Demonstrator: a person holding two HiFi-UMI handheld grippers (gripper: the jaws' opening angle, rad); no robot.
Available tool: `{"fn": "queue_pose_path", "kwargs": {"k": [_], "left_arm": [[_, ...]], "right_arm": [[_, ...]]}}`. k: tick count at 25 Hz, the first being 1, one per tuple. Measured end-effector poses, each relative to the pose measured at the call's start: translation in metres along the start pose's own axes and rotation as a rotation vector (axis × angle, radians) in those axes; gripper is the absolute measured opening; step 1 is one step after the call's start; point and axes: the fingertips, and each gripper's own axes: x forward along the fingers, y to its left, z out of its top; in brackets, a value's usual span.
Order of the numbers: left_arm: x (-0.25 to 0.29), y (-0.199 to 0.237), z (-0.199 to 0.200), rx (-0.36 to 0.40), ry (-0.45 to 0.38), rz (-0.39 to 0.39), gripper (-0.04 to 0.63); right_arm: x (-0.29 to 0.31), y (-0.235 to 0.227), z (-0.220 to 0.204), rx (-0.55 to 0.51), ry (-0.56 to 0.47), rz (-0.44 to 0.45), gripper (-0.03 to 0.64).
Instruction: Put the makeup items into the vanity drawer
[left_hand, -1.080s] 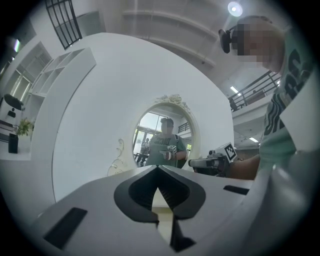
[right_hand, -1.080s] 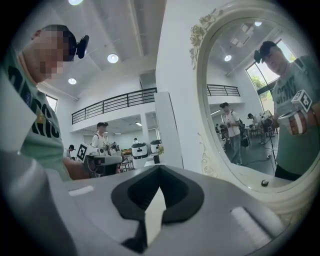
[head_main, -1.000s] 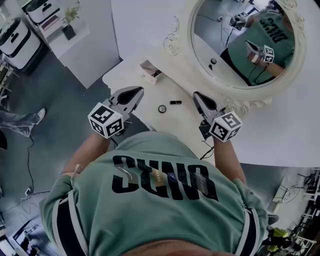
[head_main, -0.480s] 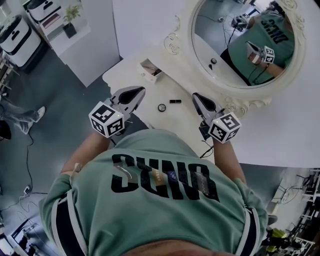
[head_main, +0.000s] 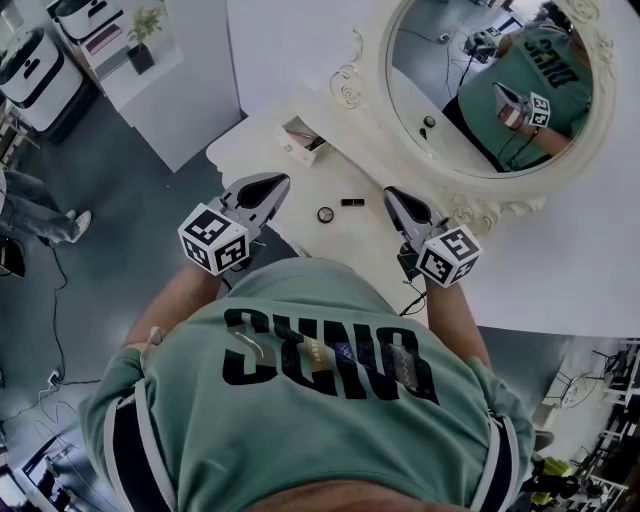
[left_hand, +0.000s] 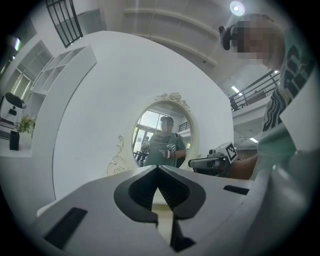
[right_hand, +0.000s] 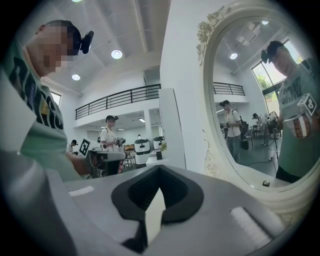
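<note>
Hovering above the white counter (head_main: 318, 176), the left gripper (head_main: 277, 181) and the right gripper (head_main: 390, 192) are held side by side by a person in a green shirt (head_main: 320, 400), both pointing toward the far wall. The left gripper view shows its fingers (left_hand: 145, 192) closed tip to tip with nothing between them, and the right gripper view shows the same: fingers (right_hand: 175, 195) together and empty. Between the two grippers, on the bare counter, lie two makeup items. One is a small round compact (head_main: 325, 215), and near it, slightly farther and to its right, is a short black tube (head_main: 352, 203); the two are close but not touching, and neither gripper touches either one. At the far left end of the counter sits a small open box (head_main: 300, 140) whose contents are too small to make out. A large oval mirror (head_main: 490, 90) in an ornate cream frame stands at the far right of the counter, and it reflects the person with one marker cube showing. To the left, beyond the counter's edge, is grey floor (head_main: 120, 230).
</note>
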Motion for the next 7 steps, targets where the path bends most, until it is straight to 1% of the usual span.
{"fn": "queue_pose_path", "kwargs": {"k": [7], "left_arm": [[0.0022, 0.0026, -0.0016, -0.011, 0.008, -0.001, 0.003]], "right_arm": [[0.0030, 0.0009, 0.0005, -0.001, 0.002, 0.007, 0.008]]}}
